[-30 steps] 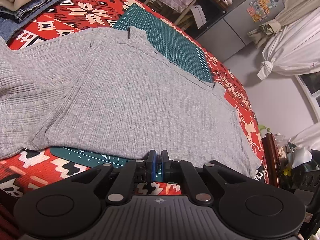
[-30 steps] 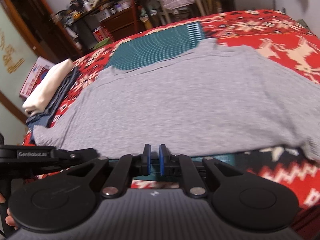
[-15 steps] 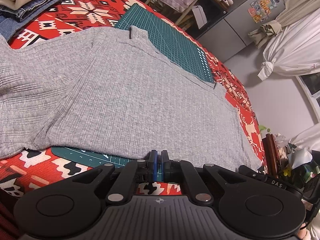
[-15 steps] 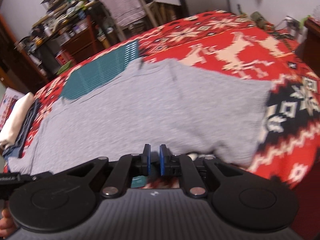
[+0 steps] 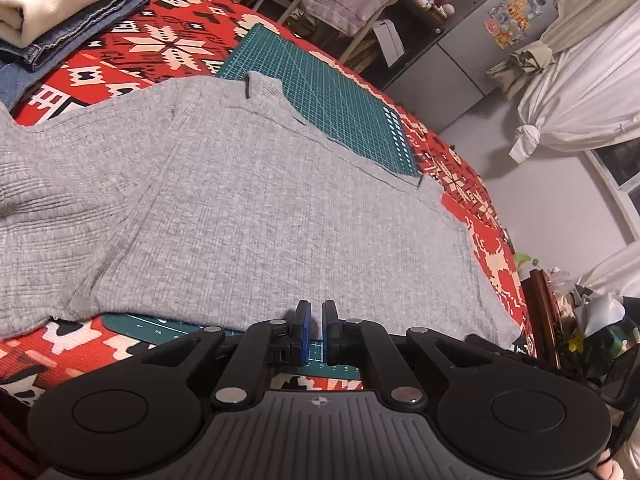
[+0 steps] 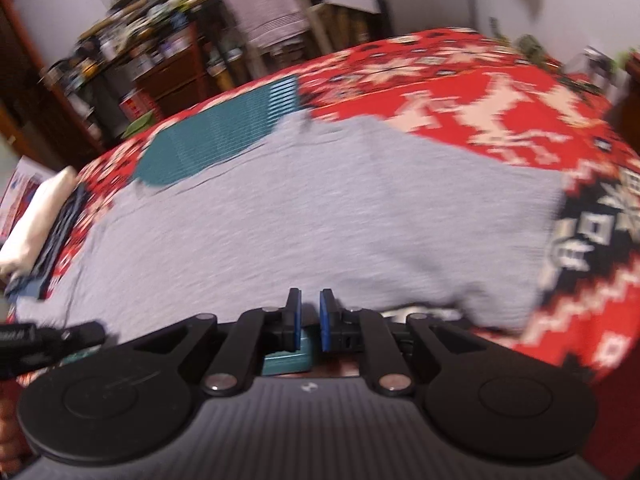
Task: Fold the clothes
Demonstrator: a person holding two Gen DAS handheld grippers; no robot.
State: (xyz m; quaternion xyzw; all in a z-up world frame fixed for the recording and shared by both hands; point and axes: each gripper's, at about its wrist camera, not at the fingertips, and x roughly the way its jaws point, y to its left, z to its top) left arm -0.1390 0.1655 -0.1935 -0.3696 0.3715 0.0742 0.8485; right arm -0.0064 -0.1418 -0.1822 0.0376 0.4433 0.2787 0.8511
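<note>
Left wrist view shows the grey ribbed sweater point(image 5: 260, 216) spread flat over the green cutting mat point(image 5: 332, 108), unfolded, beside folded clothes point(image 5: 60, 12), so folding remains; left gripper point(image 5: 316, 330) and right gripper point(image 6: 309, 320) narrow, empty.

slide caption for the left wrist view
Left hand-held gripper, nearly closed and empty, at the near hem of a grey ribbed sweater spread flat over a green cutting mat.

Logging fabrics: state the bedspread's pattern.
The bedspread is red with cream and black snowflake and reindeer motifs, clearest in the left wrist view.
</note>
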